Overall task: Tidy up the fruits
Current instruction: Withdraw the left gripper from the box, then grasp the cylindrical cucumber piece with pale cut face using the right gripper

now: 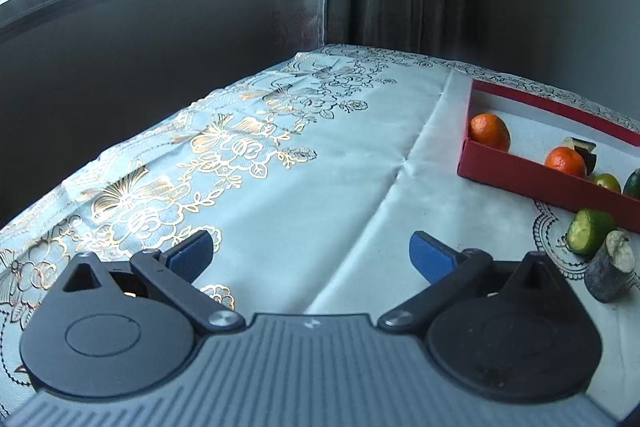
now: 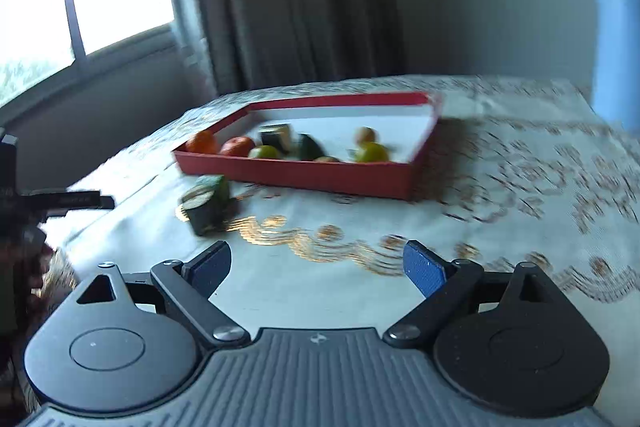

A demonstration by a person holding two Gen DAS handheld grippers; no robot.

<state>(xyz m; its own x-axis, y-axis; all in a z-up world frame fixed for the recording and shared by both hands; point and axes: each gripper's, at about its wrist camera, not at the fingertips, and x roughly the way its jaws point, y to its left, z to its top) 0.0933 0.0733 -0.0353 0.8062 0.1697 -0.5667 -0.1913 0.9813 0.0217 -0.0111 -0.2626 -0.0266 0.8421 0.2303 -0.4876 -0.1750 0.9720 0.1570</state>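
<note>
A shallow red box (image 1: 532,183) (image 2: 304,173) lies on the patterned tablecloth and holds several fruits. Among them are two oranges (image 1: 489,131) (image 2: 202,142) and green citrus (image 2: 372,151). Just outside the box's near wall lie a cut green piece (image 1: 589,230) and a dark cut chunk (image 1: 610,271); the blurred right wrist view shows these as one dark green lump (image 2: 208,203). My left gripper (image 1: 310,257) is open over bare cloth, left of those pieces. My right gripper (image 2: 318,269) is also open and empty, short of the box.
A pale blue vase (image 2: 616,51) stands at the table's back right. Curtains and a window lie behind the table. The other gripper's dark body (image 2: 48,203) shows at the left edge of the right wrist view. The table's left edge (image 1: 132,143) drops off near the wall.
</note>
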